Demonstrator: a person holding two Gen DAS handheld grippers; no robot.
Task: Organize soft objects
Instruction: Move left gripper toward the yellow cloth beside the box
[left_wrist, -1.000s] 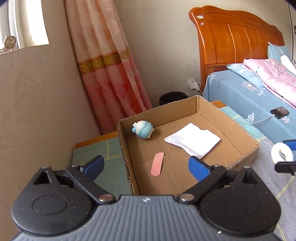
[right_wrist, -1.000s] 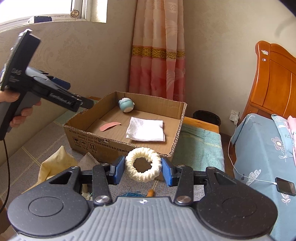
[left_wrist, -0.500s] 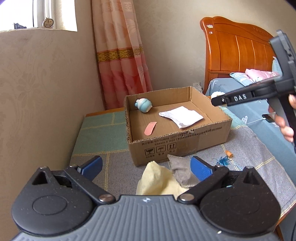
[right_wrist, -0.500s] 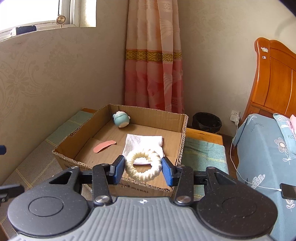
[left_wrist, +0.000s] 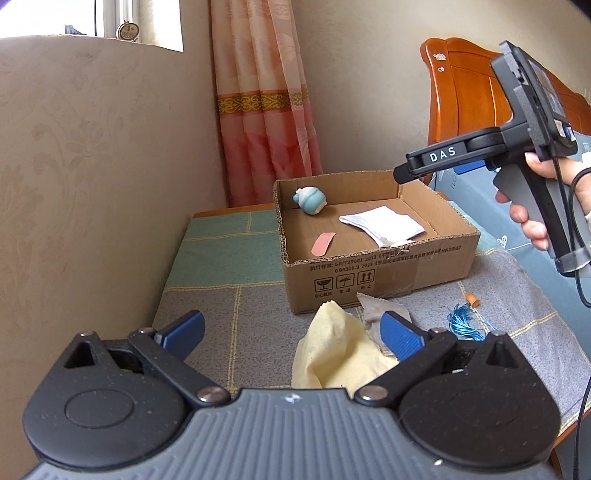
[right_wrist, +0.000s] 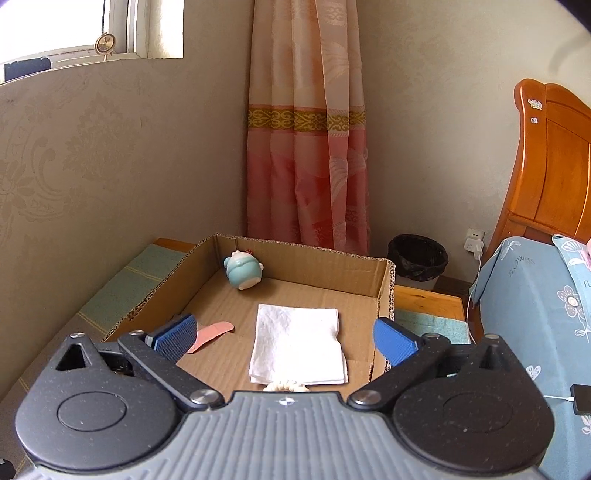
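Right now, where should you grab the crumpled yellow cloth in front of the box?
Probably pinch the raised peak of the yellow cloth, coming down from above with the open left tool. The cloth lies crumpled on the table cover, so its flat edges offer little to catch, while the peak stands up. The grey cloth touches its right side, so come from the left.

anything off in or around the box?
Mostly tidy. The yellow cloth and grey cloth lie crumpled outside the cardboard box, overlapping, beside a loose blue tassel. Box's top edges look ragged.
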